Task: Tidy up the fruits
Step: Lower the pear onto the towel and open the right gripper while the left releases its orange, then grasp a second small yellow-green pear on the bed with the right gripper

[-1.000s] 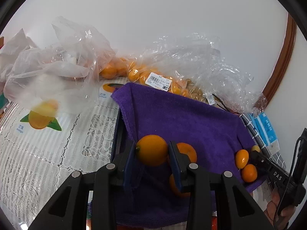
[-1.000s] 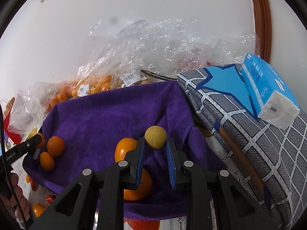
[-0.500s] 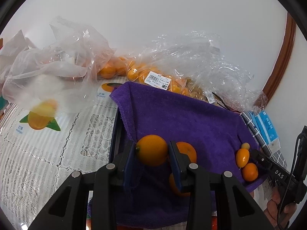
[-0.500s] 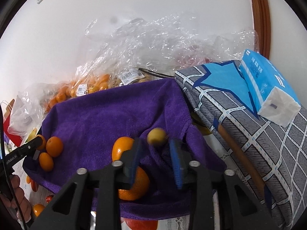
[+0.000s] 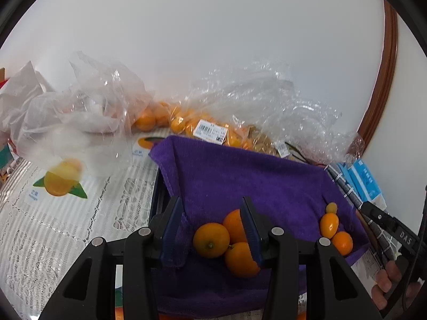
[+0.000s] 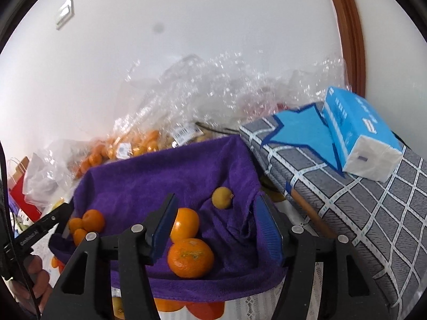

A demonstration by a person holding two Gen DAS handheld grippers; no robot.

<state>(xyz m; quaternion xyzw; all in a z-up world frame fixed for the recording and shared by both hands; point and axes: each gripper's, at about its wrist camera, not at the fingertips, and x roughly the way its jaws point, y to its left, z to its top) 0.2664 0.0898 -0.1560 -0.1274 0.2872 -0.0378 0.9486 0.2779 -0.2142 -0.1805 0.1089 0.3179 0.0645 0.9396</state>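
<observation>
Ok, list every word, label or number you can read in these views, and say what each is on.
"DAS": white letters on the black body of the right gripper, seen from the left wrist.
Barcode label on the clear bag of oranges: print too small to read.
Captions under the fruit pictures on the tablecloth: too blurred to read.
Blue tissue pack: print too blurred to read.
White lettering on the left gripper, right wrist view: unreadable.

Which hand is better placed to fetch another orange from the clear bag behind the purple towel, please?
Left, probably: the bagged oranges lie straight ahead of the left claw, but off to the left of the right claw. Both claws' jaws are opening, with loose oranges lying between them, ungripped.
</observation>
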